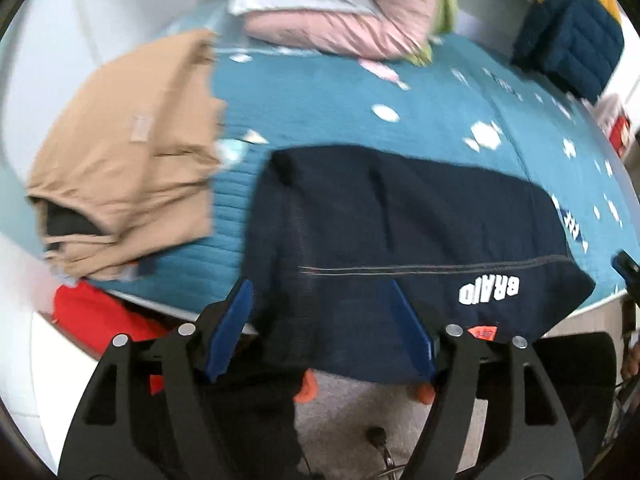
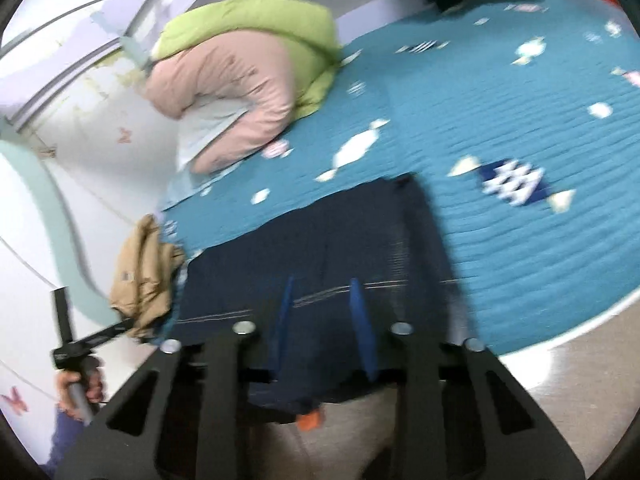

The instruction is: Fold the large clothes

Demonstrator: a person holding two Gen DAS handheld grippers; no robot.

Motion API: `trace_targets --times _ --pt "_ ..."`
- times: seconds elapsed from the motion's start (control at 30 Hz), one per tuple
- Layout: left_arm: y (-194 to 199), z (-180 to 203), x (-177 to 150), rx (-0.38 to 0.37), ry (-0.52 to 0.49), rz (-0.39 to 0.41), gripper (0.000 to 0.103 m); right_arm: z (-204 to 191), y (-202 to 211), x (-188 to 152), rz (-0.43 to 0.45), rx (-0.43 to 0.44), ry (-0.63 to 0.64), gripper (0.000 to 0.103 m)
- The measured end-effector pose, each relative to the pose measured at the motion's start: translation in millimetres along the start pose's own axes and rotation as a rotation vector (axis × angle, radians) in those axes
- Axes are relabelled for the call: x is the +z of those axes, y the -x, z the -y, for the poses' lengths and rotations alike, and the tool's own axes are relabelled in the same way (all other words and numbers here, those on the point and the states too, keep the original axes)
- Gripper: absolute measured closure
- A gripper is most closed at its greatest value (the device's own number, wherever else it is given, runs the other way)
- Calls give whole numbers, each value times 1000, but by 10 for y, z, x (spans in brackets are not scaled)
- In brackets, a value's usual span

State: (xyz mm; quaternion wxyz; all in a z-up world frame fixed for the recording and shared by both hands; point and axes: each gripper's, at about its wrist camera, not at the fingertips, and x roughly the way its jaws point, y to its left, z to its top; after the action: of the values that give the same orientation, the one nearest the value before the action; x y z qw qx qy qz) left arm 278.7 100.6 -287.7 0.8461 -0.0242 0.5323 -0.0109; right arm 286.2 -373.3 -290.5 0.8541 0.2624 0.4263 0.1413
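Note:
A navy garment (image 1: 400, 232) with white lettering and a grey stitched seam lies folded on the teal bed cover (image 1: 360, 92), its near edge hanging over the bed's side. My left gripper (image 1: 320, 284) is open wide over the garment's near left part. One blue finger sits by the cloth's left edge and the other rests over the cloth. In the right wrist view the same navy garment (image 2: 320, 240) fills the middle. My right gripper (image 2: 320, 280) has its blue fingers close together, with the hanging cloth bunched between them.
A folded tan garment (image 1: 128, 152) lies left of the navy one, also seen as the tan garment (image 2: 140, 276). A pink and green duvet (image 2: 240, 80) sits at the bed's far end, beside a dark blue quilted bundle (image 1: 572, 40). Something red (image 1: 92, 312) lies below the bed edge. A hand (image 2: 80, 388) holds the left tool.

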Motion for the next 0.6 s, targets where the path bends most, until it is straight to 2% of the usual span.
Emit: trace_targets --times 0.13,0.2,0.23,0.33,0.43,0.5,0.6 --pt "-633 202 -34 72 -29 -131 32 265 -505 -107 -123 -75 -120 85" --pt "-926 217 -108 123 -27 -211 32 438 -768 -211 -246 -169 -205 85" --pt "-1002 220 -133 125 -20 -231 32 465 -849 -224 -284 -188 -212 85" --pt "-1141 180 -196 123 11 -236 29 445 -941 -221 -299 -228 -164 85" --pt "-1156 141 -193 112 25 -242 28 493 -991 -230 -295 -233 -172 85" --pt "-1102 101 -182 93 35 -237 27 495 -970 -228 -286 -222 -185 84" --pt "-934 -39 -177 29 80 -200 27 417 -859 -245 -237 -162 -198 82"
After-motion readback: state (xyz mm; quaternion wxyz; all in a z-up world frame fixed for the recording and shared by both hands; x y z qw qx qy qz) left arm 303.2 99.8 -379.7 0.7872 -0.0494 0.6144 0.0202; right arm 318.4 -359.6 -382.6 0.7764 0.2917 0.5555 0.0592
